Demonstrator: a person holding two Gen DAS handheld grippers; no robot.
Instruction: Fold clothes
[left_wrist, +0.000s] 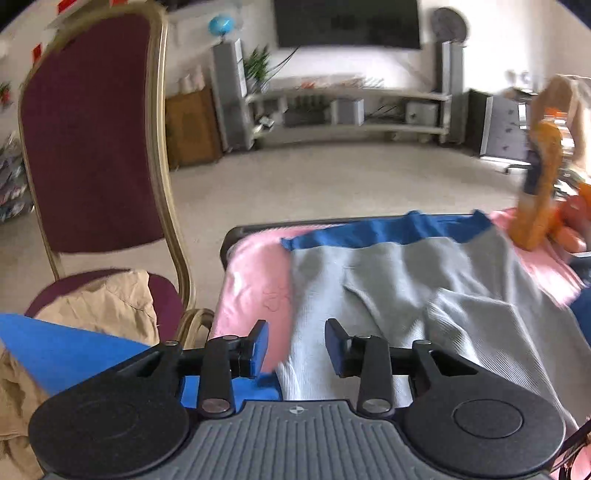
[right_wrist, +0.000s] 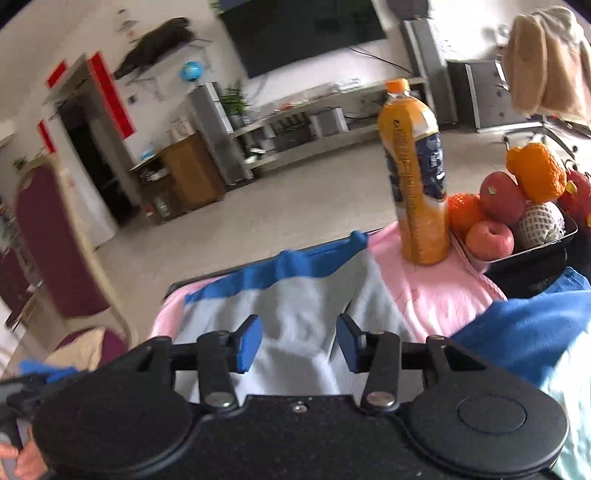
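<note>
Two black fingers with blue pads are sticking out closest to the camera. On the left gripper (left_wrist: 297, 345) the jaws are standing apart, and nothing is between them. It is hanging over the near edge of the table (left_wrist: 236, 233).

Over by the left edge, a dark red chair (left_wrist: 88, 140) with a gold frame is holding a crumpled tan cloth (left_wrist: 107, 302). A smooth pink cover (left_wrist: 251, 280) is lying over the table.

Spread out on the pink cover is the grey garment (left_wrist: 406, 295). It is soft and ribbed, with wrinkles in it. Its blue band (left_wrist: 388, 229) is running left to right along the far edge, so its long way is pointing from the far edge down toward the near edge.

On the right gripper (right_wrist: 299, 341) the jaws are also standing apart, holding nothing, above the grey garment (right_wrist: 303, 314).

Near the far right corner a tall orange bottle (right_wrist: 417, 177) is standing up straight. Just beside it, a dark tray (right_wrist: 535, 251) is holding round apples and bumpy oranges.
</note>
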